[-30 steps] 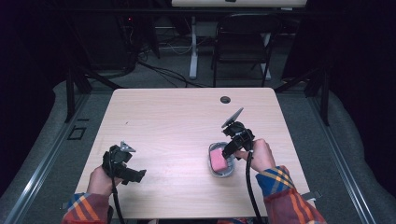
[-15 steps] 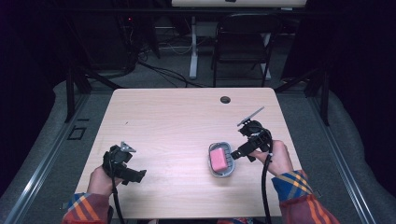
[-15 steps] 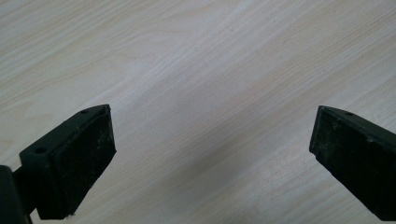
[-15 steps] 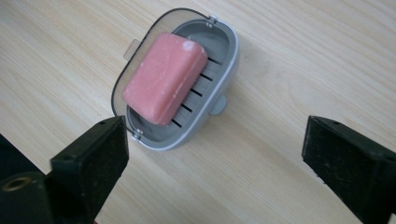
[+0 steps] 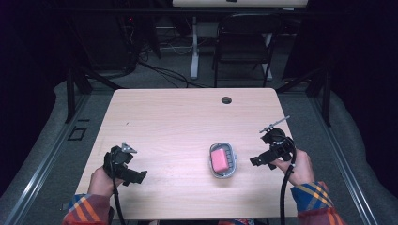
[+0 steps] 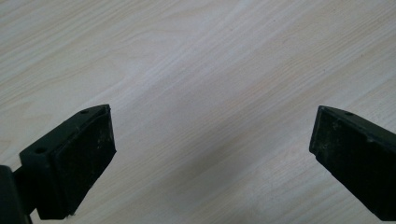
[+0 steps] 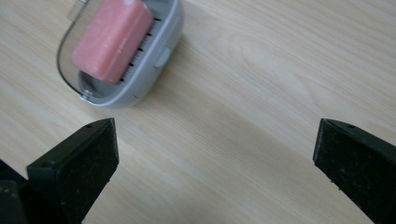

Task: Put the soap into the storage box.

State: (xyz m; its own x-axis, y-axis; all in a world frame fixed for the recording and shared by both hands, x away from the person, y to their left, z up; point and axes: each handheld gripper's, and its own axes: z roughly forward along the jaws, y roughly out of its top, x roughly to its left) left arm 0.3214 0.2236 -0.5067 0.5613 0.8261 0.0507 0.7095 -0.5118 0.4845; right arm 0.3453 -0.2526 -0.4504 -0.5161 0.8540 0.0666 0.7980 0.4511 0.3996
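Pink soap point(image 7: 111, 40) in grey dish point(image 7: 159, 60), dish top cut off. Right tool point(image 7: 212, 172) beside dish, left tool point(image 6: 210, 163) well apart; both gaping, empty.

A small grey soap dish point(image 5: 222, 161) lies flat on the pale wood tabletop point(image 5: 178, 122), toward the near edge and a little to the 3 o'clock side of centre. It is an oblong with rounded corners, a raised rim and a slotted floor, its long axis running roughly from 12 to 6 o'clock. Inside it rests a pink rectangular bar of soap point(image 5: 219, 159), lying along the dish and covering most of the slots. The right gripper view shows the bar's blunt, softened edges.
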